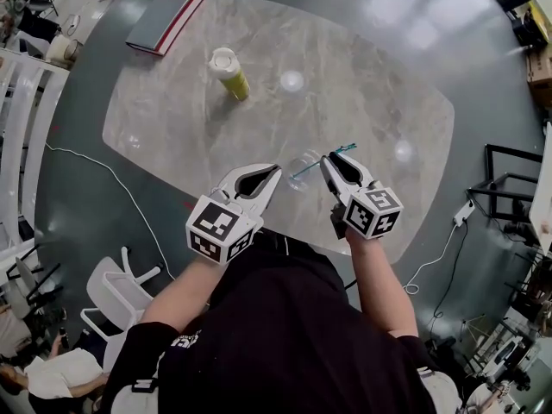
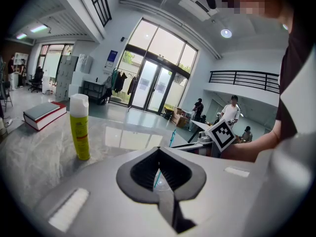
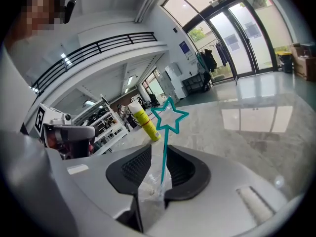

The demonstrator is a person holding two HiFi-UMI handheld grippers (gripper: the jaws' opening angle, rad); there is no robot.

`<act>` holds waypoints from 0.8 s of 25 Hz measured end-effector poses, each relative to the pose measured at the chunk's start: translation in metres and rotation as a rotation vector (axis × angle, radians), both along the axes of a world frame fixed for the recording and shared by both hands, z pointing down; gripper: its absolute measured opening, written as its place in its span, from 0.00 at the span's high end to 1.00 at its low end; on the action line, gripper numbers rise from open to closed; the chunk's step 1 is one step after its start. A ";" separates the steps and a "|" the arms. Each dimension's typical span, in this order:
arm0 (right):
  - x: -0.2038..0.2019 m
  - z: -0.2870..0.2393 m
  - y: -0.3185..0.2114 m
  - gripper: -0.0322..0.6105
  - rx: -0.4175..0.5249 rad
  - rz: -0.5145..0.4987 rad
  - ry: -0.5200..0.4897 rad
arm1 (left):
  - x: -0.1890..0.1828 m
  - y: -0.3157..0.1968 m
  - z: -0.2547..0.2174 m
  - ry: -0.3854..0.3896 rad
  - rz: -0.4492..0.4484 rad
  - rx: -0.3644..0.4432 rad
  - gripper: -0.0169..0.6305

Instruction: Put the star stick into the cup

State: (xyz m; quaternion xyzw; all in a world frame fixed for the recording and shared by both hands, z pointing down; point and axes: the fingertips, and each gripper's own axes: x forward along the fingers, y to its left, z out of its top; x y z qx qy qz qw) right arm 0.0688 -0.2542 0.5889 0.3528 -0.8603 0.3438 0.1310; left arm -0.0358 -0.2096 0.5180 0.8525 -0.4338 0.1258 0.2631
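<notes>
A clear plastic cup [image 1: 304, 169] hangs over the near edge of the marble table [image 1: 362, 76], between my two grippers. My left gripper [image 1: 274, 175] reaches it from the left; in the left gripper view its tips [image 2: 158, 152] meet on the cup [image 2: 161, 180] wall. The teal star stick [image 1: 323, 160] leans in the cup, star end to the right. In the right gripper view the stick [image 3: 165, 139] stands upright between the parted jaws of my right gripper [image 3: 159, 151], its foot in the cup [image 3: 150, 189]. The pads do not press on the stick.
A yellow spray bottle [image 1: 228, 73] with a white cap stands on the table's far left. A red and grey book [image 1: 166, 17] lies at the far corner. A white chair [image 1: 116, 291] sits on the floor at lower left, and a cable runs nearby.
</notes>
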 end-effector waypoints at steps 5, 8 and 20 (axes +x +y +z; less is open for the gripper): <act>0.001 -0.001 0.005 0.76 -0.022 0.012 0.004 | -0.004 0.001 -0.006 0.000 0.001 0.009 0.97; 0.003 -0.005 0.010 0.75 -0.030 0.022 0.002 | -0.005 0.003 -0.011 0.003 0.003 0.015 0.97; 0.013 -0.018 0.023 0.75 -0.048 0.061 -0.015 | -0.003 0.008 -0.022 0.010 0.014 0.034 0.97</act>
